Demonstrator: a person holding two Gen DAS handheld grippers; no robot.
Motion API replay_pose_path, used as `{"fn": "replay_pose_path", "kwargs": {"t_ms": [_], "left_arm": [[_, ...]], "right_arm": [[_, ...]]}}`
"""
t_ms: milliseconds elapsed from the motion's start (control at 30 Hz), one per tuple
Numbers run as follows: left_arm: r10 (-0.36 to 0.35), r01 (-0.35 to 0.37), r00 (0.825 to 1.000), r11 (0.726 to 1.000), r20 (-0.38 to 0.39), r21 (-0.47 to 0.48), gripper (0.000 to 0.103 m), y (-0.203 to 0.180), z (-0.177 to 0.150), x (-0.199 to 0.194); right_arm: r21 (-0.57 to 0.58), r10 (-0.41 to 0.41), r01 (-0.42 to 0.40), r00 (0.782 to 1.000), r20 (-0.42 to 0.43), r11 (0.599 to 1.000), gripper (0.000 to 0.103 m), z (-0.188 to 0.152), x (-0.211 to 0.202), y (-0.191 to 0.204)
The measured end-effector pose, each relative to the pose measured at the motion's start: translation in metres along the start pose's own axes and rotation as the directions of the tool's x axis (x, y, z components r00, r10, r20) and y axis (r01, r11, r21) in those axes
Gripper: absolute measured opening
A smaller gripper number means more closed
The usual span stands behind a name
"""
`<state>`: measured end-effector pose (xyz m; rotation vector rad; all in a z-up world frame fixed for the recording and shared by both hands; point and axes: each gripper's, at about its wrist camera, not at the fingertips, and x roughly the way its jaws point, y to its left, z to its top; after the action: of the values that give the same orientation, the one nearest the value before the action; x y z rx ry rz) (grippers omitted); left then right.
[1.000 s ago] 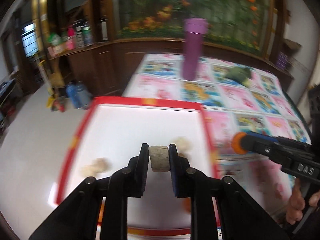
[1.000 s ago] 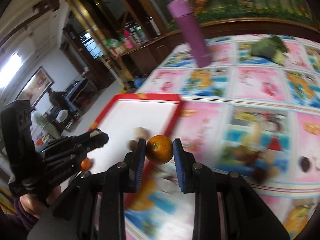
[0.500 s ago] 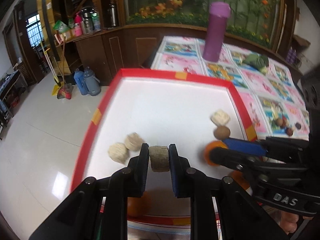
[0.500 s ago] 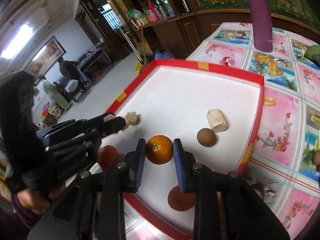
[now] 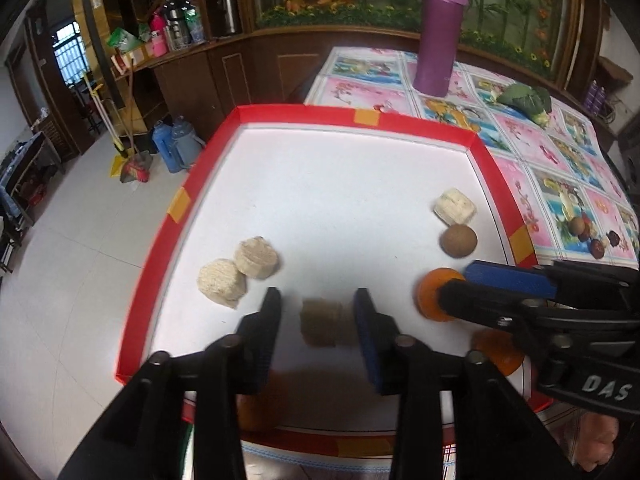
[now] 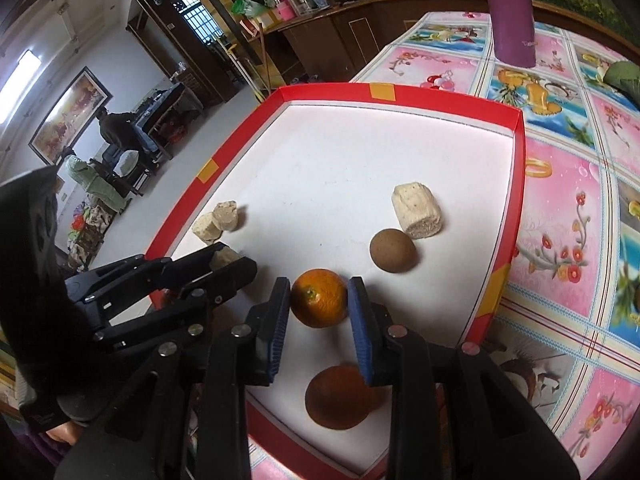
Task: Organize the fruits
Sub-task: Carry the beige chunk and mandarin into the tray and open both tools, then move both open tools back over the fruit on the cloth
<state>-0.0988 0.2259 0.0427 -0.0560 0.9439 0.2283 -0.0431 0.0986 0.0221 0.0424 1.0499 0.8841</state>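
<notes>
A red-rimmed white tray (image 5: 280, 114) (image 6: 516, 184) lies on the table. My left gripper (image 5: 317, 318) is open over it; a blurred beige chunk (image 5: 320, 322) sits between the spread jaws, touching neither. Two more beige chunks (image 5: 240, 268) lie to its left. My right gripper (image 6: 319, 302) stands around an orange (image 6: 319, 298), with small gaps at both pads. A second orange (image 6: 338, 396), a brown round fruit (image 6: 393, 255) and a pale chunk (image 6: 417, 211) also lie in the tray.
A purple bottle (image 5: 440, 28) and a green leafy vegetable (image 5: 524, 98) stand on the patterned tablecloth (image 6: 568, 184) behind the tray. Small dark fruits (image 5: 592, 236) lie on the cloth to the right. Floor drops off left of the tray.
Both grippers came down into the tray. The left jaws opened and let the beige chunk go. The right jaws widened slightly around the orange.
</notes>
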Motion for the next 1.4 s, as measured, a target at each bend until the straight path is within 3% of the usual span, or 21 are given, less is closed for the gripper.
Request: {"fn": "replay_pose_path", "kwargs": {"t_ms": [167, 300, 467, 667, 833, 1100, 1267, 1400], "left_arm": [[0.002, -0.002, 0.999, 1.0, 0.042, 0.002, 0.044, -0.009, 0.006, -0.016], [-0.01, 0.007, 0.997, 0.999, 0.079, 0.031, 0.054, -0.027, 0.01, -0.03], [-0.048, 0.04, 0.995, 0.995, 0.091, 0.09, 0.054, -0.057, 0.012, -0.038], [-0.124, 0.111, 0.99, 0.98, 0.071, 0.165, 0.054, -0.106, 0.01, -0.038], [-0.146, 0.135, 0.988, 0.975, 0.054, 0.177, 0.054, -0.128, 0.011, -0.038], [-0.165, 0.156, 0.986, 0.963, 0.024, 0.221, 0.054, -0.159, 0.01, -0.036], [-0.202, 0.197, 0.979, 0.95, -0.006, 0.241, 0.054, -0.187, 0.014, -0.024], [-0.253, 0.258, 0.966, 0.93, -0.055, 0.26, 0.054, -0.217, 0.015, -0.011]], "right_arm": [[-0.006, 0.023, -0.022, 0.997, 0.072, 1.0, 0.032, -0.003, -0.027, -0.007], [0.014, 0.001, -0.003, 0.991, 0.132, 1.0, 0.032, -0.01, -0.059, -0.029], [0.085, -0.093, 0.078, 0.978, 0.187, 0.993, 0.032, -0.034, -0.107, -0.08], [0.191, -0.216, 0.179, 0.957, 0.193, 0.965, 0.032, -0.07, -0.158, -0.145], [0.213, -0.203, 0.17, 0.968, 0.145, 0.962, 0.032, -0.075, -0.16, -0.172], [0.235, -0.318, 0.276, 0.933, 0.168, 0.932, 0.032, -0.077, -0.169, -0.197], [0.283, -0.382, 0.326, 0.908, 0.173, 0.902, 0.032, -0.085, -0.187, -0.223], [0.307, -0.398, 0.334, 0.901, 0.172, 0.891, 0.032, -0.085, -0.192, -0.237]]}}
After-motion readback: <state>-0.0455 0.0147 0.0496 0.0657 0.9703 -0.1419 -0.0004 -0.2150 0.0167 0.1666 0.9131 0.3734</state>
